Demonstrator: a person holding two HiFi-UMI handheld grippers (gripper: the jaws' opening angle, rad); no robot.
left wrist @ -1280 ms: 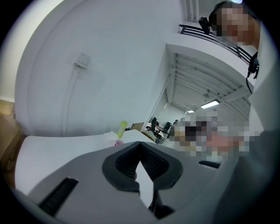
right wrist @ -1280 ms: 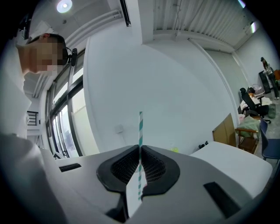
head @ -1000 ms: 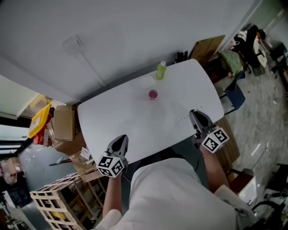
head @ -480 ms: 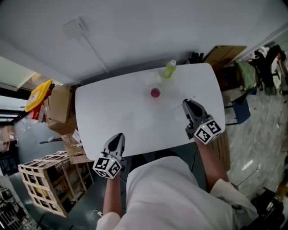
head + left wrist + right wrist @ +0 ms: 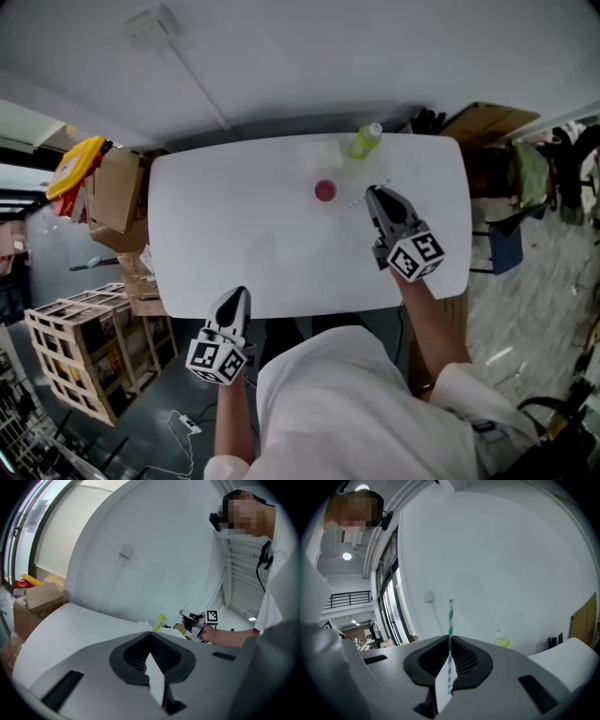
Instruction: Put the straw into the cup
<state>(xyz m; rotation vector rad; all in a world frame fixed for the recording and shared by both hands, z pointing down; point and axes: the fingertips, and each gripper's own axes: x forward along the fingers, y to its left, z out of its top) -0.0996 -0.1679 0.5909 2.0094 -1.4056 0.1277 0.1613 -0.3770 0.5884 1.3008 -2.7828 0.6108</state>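
Over the white surface (image 5: 234, 225), right gripper (image 5: 375, 195) jaws clamped on the striped straw (image 5: 450, 616), just beside the pink cup (image 5: 324, 190), left gripper (image 5: 236, 298) jaws together, empty, at the near edge, wide bare surface between them.

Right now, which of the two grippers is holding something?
The right gripper: its jaws are shut on the striped straw, close to the cup. The left gripper is shut with nothing between its jaws.
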